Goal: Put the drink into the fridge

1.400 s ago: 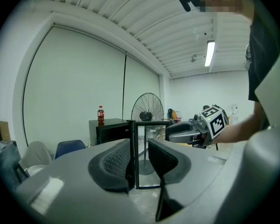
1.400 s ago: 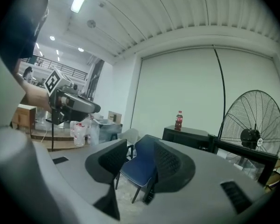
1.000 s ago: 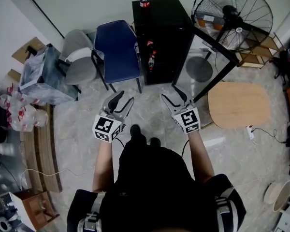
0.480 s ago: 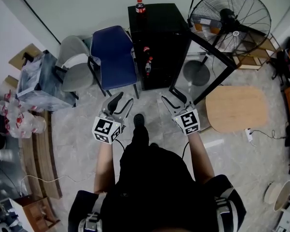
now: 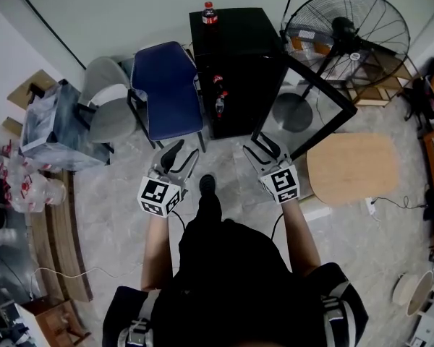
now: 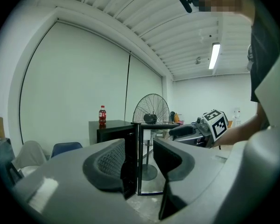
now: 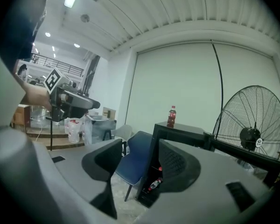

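Head view, reading left to right: a grey chair [image 5: 105,100] and a blue chair [image 5: 166,85] are standing beside the black fridge [image 5: 239,56], whose glass door [image 5: 312,101] is swinging open on the side of the fan [image 5: 347,38]. The drink [image 5: 209,13], a small bottle of dark liquid with a red cap and red label, is standing upright on the fridge top, near its left rear corner. The left gripper [image 5: 182,154] and right gripper [image 5: 262,147] are hovering over the floor in front of the fridge, each with its jaws parted and gripping nothing. The drink is sitting well apart from both pairs of jaws, beyond and above them. Left gripper view: the drink [image 6: 102,115] is showing above and left of the gap, which is framing the fridge edge and the open door. Right gripper view: the drink [image 7: 171,116] is showing above the right-hand jaw, while other bottles [image 7: 155,183] inside the fridge are showing in the gap
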Motion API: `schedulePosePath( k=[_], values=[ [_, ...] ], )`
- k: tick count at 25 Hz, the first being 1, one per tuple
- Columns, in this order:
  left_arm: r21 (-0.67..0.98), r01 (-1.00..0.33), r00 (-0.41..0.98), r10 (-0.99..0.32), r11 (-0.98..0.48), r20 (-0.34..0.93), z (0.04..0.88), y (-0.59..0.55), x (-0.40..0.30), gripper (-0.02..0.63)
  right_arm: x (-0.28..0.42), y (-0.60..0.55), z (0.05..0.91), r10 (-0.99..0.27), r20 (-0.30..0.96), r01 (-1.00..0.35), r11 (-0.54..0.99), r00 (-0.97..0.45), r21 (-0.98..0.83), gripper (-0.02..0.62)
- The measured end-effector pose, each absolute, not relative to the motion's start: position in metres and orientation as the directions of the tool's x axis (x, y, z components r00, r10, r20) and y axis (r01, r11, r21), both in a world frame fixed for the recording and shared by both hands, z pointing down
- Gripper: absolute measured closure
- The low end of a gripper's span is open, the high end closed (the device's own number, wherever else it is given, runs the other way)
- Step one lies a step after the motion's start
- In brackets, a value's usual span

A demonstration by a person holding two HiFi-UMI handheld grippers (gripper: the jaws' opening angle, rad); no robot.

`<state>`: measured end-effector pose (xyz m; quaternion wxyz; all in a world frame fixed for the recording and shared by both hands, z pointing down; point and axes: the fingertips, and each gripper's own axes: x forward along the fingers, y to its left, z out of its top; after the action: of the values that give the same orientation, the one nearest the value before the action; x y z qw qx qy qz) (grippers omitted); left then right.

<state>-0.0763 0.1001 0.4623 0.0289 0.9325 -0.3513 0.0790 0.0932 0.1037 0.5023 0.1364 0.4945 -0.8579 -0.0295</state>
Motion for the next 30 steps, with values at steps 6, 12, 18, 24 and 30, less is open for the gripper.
schedulePosePath(
  k=[6, 12, 18, 24, 30],
  values=[
    [0.009, -0.65, 0.75, -0.64, -0.76, 0.164, 0.462, 0.064, -0.078, 0.417, 0.089, 0.071, 0.501, -0.856, 0.218, -0.84, 0.508, -0.468, 0.192, 0.348],
    [0.017, -0.631, 0.767, -0.62, -0.776, 0.165, 0.465, 0.022, -0.083, 0.417, 0.085, 0.032, 0.503, -0.868, 0.22, -0.852, 0.487, -0.446, 0.194, 0.348],
    [0.029, -0.614, 0.782, -0.602, -0.789, 0.164, 0.466, -0.028, -0.087, 0.417, 0.082, -0.01, 0.504, -0.875, 0.233, -0.861, 0.469, -0.424, 0.196, 0.348],
    [0.049, -0.585, 0.803, -0.57, -0.81, 0.173, 0.472, -0.082, -0.09, 0.417, 0.077, -0.058, 0.502, -0.889, 0.237, -0.876, 0.439, -0.392, 0.199, 0.348],
    [0.059, -0.551, 0.828, -0.536, -0.833, 0.168, 0.473, -0.13, -0.088, 0.417, 0.075, -0.095, 0.506, -0.9, 0.253, -0.892, 0.407, -0.355, 0.195, 0.35]
  ],
)
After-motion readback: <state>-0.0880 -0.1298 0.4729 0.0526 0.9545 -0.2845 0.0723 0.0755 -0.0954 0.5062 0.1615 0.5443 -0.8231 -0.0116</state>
